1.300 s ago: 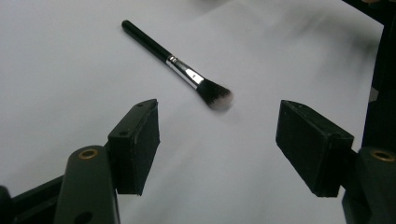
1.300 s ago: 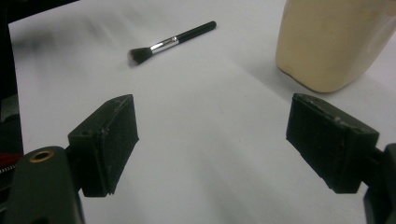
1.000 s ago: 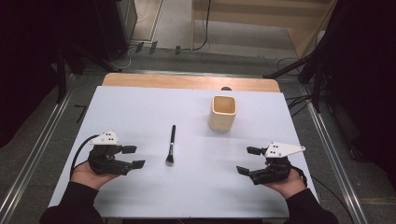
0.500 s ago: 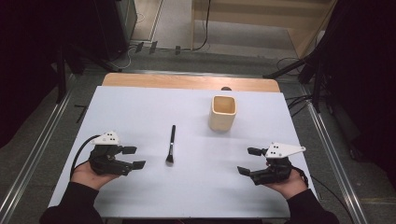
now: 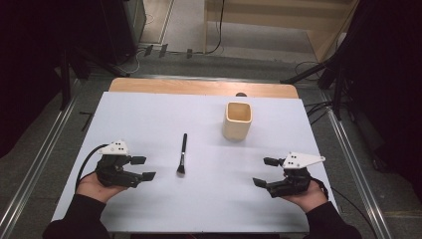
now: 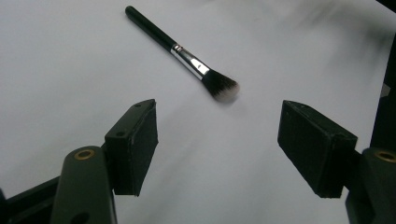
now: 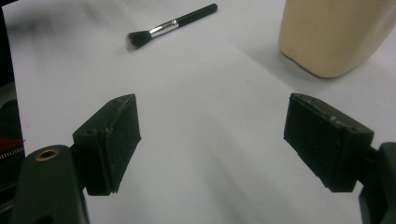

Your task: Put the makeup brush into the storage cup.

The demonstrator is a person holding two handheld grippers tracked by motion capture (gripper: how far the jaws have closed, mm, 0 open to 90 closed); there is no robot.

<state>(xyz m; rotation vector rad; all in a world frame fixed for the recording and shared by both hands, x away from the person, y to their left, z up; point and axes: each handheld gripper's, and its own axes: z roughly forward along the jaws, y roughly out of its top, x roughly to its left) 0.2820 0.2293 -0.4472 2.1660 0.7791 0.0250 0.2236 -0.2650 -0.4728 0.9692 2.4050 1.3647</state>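
Observation:
A black-handled makeup brush (image 5: 182, 153) lies flat near the middle of the white table (image 5: 149, 119), bristles toward the person. A cream square cup (image 5: 237, 120) stands upright farther back and to the right. My left gripper (image 5: 143, 168) rests low at the front left, open, with nothing between its jaws; the brush (image 6: 186, 56) lies ahead of it. My right gripper (image 5: 265, 172) rests at the front right, open and empty, facing the brush (image 7: 170, 24) and the cup (image 7: 332, 32).
The table's wooden far edge (image 5: 199, 87) shows behind the white sheet. Metal rails (image 5: 356, 164) run along both sides of the table on the floor. A cable (image 5: 87, 162) trails from the left gripper.

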